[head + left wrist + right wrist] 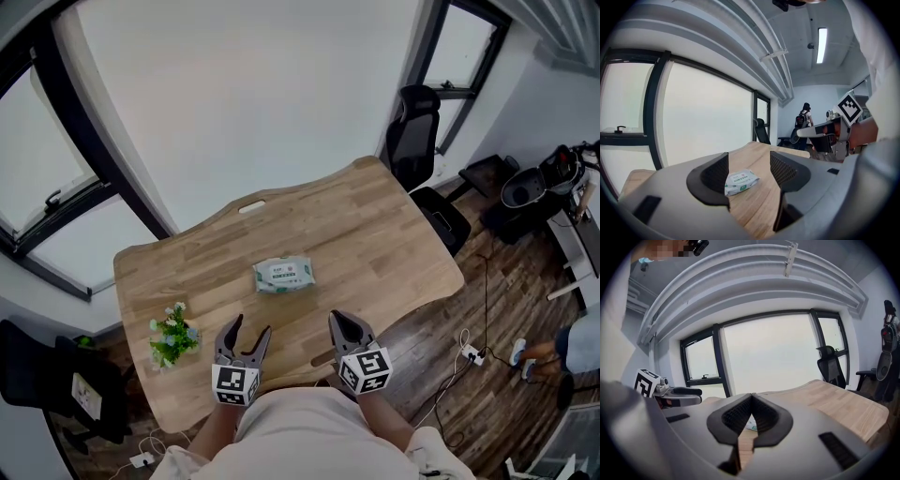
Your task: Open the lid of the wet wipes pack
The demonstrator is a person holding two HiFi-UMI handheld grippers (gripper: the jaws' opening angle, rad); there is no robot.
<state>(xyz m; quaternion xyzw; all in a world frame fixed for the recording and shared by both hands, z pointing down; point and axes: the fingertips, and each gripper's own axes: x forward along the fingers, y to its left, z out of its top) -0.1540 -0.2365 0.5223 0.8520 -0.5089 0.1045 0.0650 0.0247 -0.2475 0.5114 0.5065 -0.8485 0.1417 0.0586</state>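
Observation:
A white wet wipes pack (283, 275) with a green label lies flat on the wooden table (375, 225), near its middle, lid closed. My left gripper (247, 334) hovers above the near table edge, jaws open and empty; in the left gripper view the pack (741, 182) shows between the jaws, well ahead. My right gripper (341, 323) is held beside it to the right, jaws shut with nothing between them. In the right gripper view only a sliver of the pack (750, 423) shows past the closed tips. Both grippers are short of the pack.
A small potted plant (172, 336) with green leaves stands at the table's near left corner. A black office chair (414, 133) sits past the far right corner. Windows line the left. Cables and a power strip (472, 353) lie on the floor at right.

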